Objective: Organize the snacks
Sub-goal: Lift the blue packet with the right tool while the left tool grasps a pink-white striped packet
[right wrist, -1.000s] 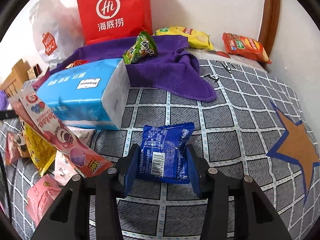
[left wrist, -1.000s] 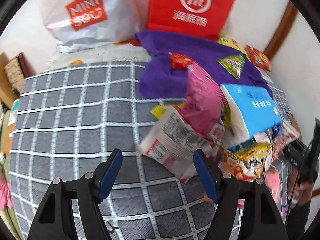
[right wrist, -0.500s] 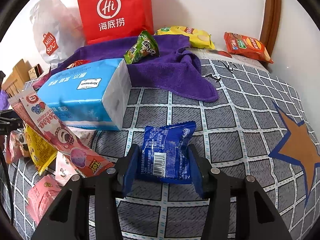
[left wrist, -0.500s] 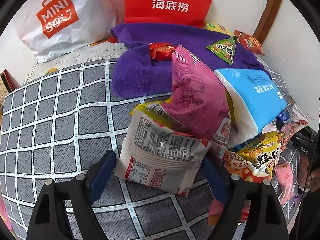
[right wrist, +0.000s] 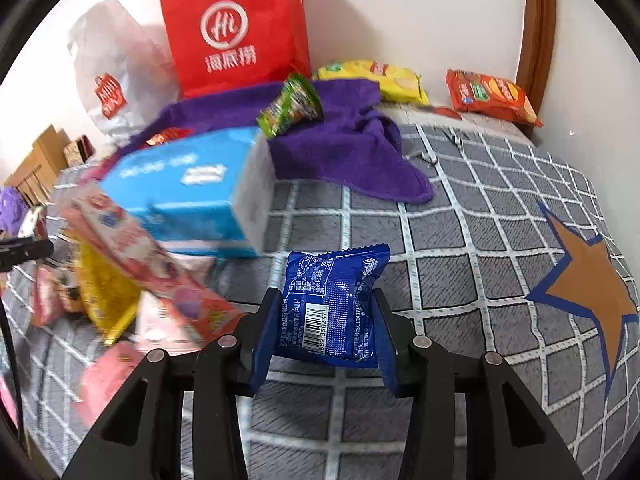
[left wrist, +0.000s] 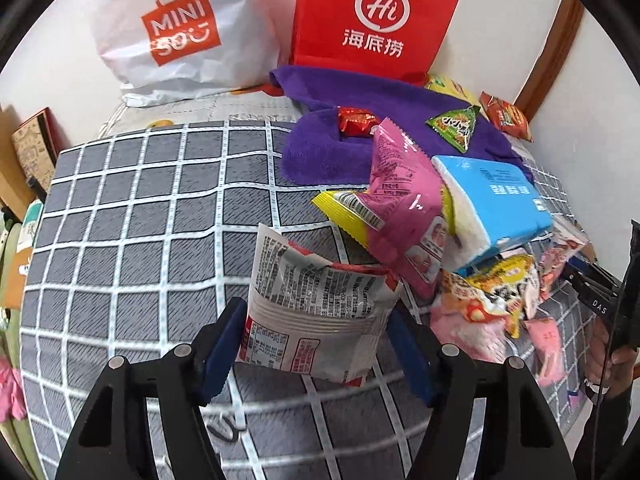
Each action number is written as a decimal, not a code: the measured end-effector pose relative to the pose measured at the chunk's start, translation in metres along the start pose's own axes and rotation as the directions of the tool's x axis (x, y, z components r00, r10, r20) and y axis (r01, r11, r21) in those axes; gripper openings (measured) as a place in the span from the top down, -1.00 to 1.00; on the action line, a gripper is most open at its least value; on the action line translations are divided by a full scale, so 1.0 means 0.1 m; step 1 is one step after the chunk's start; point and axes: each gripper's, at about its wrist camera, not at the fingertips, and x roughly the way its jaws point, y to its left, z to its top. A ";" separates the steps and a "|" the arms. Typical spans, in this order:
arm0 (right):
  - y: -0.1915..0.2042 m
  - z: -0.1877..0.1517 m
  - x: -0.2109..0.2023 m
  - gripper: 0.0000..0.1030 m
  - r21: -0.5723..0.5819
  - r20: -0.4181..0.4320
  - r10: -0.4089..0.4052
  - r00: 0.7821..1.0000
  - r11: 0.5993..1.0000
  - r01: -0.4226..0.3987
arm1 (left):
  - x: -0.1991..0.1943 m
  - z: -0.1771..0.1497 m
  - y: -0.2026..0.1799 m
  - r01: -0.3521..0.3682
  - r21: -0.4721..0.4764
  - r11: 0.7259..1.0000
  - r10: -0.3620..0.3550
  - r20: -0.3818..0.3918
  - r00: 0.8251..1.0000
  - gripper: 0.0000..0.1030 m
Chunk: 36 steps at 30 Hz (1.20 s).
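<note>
Barely started, by the look of it. The left tool is closing its jaws around a white packet, low centre of its frame, pads on both sides and the bag crumpling. The right tool is squeezing in on a blue packet, low centre of its view too. Everything else is a mess: a heap of snacks at right around the tissue pack, plus loose bags on the purple towel near the top. No sorted pile shows anywhere on the bed, so nearly all of it is left.
</note>
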 end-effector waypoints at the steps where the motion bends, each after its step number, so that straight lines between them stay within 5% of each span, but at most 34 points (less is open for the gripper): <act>1: 0.02 0.01 -0.05 0.15 -0.002 0.008 0.003 1.000 1.000 -0.003 | -0.03 -0.01 -0.01 0.002 -0.002 1.000 -0.002 0.003 1.000 -0.33; 17: 0.43 0.31 -0.68 0.15 -0.032 0.088 0.026 0.996 0.999 -0.024 | -0.49 0.09 -0.60 0.097 0.048 0.994 -0.100 0.063 0.993 -0.33; 36: 0.59 1.24 -0.66 0.15 -0.039 0.139 0.045 0.989 0.998 -0.040 | -0.46 0.93 -1.06 0.166 0.114 0.979 -0.177 0.098 0.979 -0.14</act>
